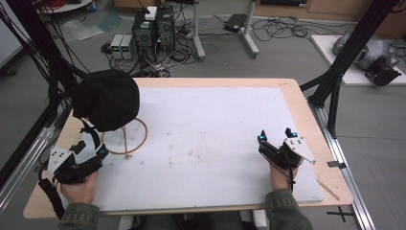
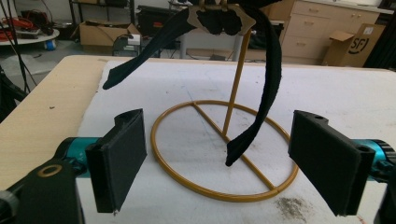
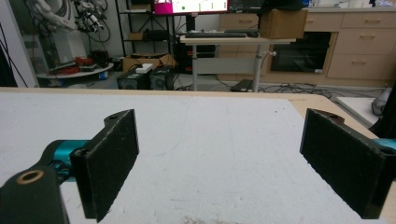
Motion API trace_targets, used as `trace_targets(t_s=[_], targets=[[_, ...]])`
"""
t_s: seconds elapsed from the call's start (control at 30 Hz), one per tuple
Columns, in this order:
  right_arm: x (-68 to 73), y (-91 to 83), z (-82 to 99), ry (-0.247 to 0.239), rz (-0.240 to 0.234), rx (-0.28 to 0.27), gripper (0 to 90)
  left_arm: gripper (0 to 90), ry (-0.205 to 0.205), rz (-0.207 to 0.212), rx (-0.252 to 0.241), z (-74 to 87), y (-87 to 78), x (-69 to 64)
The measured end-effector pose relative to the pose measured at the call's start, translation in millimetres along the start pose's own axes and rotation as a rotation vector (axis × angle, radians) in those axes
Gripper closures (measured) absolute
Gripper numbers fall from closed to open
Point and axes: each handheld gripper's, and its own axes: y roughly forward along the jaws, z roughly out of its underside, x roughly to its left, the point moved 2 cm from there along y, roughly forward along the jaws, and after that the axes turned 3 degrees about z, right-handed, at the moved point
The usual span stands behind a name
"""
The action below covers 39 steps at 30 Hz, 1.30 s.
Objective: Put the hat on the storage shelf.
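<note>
A black cap (image 1: 106, 98) sits on a gold wire stand (image 1: 141, 136) at the left of the white mat (image 1: 206, 139). My left gripper (image 1: 94, 146) is just in front of the stand, open and holding nothing. In the left gripper view its jaws (image 2: 219, 119) stand wide apart, framing the stand's ring base (image 2: 161, 158) and pole (image 2: 236, 88). Two black straps (image 2: 270, 84) hang from the cap, and the longer one ends just above the ring. My right gripper (image 1: 276, 135) rests at the mat's right side, and its wide-open jaws (image 3: 219, 121) face bare mat.
The wooden table edge (image 1: 306, 110) borders the mat. Black frame posts (image 1: 335, 91) rise at the right and a dark cable bundle (image 1: 52, 72) at the left. Computers and cables (image 1: 153, 33) lie on the floor beyond the far edge.
</note>
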Motion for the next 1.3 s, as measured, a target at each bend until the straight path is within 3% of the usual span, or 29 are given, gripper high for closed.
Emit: trace_targets(t_s=[0.2, 0.83, 1.3], targets=[[-2.0, 1.3, 2.0, 0.036, -0.008, -0.010, 10.8, 19.5, 0.003, 0.005, 0.003, 0.1, 0.7, -1.4], [-2.6, 2.1, 4.8, 0.012, -0.011, -0.001, 11.0, 19.4, 0.004, 0.026, 0.014, 0.3, 3.0, -3.2], [-2.9, 2.7, 6.4, 0.024, -0.018, 0.027, 11.0, 19.5, 0.003, 0.033, 0.019, 0.5, 4.7, -3.4]])
